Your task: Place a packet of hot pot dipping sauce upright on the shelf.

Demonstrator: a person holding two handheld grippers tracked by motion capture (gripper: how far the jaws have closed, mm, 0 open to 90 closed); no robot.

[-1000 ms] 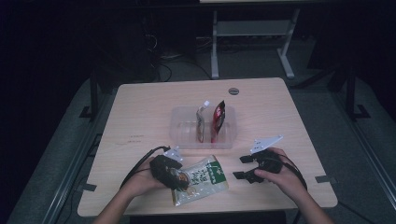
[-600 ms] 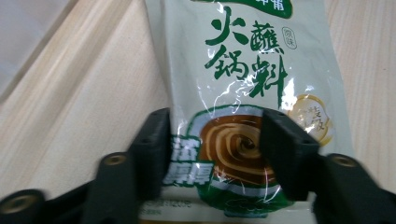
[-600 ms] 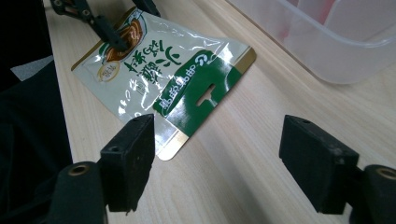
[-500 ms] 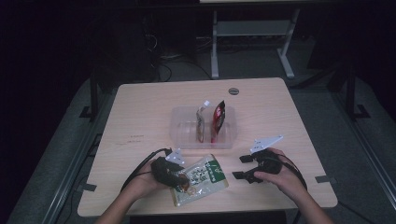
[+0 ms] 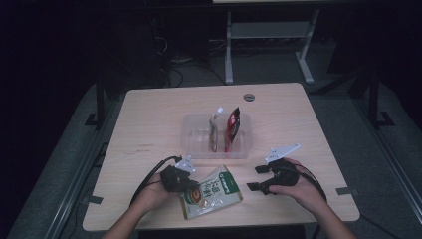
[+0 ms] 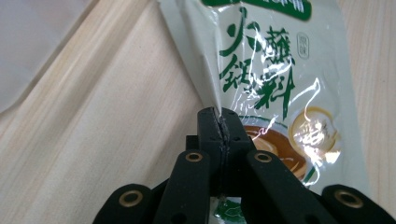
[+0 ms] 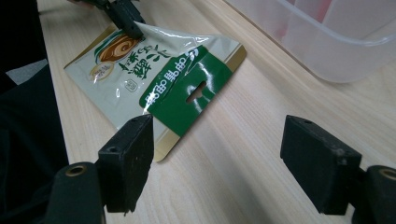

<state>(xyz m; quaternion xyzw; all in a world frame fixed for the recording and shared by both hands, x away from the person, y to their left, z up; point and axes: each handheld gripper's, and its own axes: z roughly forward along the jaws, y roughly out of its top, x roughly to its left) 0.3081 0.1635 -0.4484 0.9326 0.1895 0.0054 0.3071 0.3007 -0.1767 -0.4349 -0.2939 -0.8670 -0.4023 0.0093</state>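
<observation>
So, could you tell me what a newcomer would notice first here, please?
Probably the green-and-white sauce pouch at the table's near edge, its side pinched in the left gripper, whose jaws have just closed on it. Next, the clear bin mid-table with two pouches standing in it, and the right gripper open beside the pouch.

At the frame's lower centre a glossy, crinkled plastic sauce pouch (image 5: 211, 191) is lying on the matt, pale wood-grain table (image 5: 149, 129), below a clear, smooth plastic bin (image 5: 196, 149), between matt black grippers.

The right gripper (image 7: 217, 175), jaws apart, faces the green-and-white sachet (image 7: 154, 84).
</observation>
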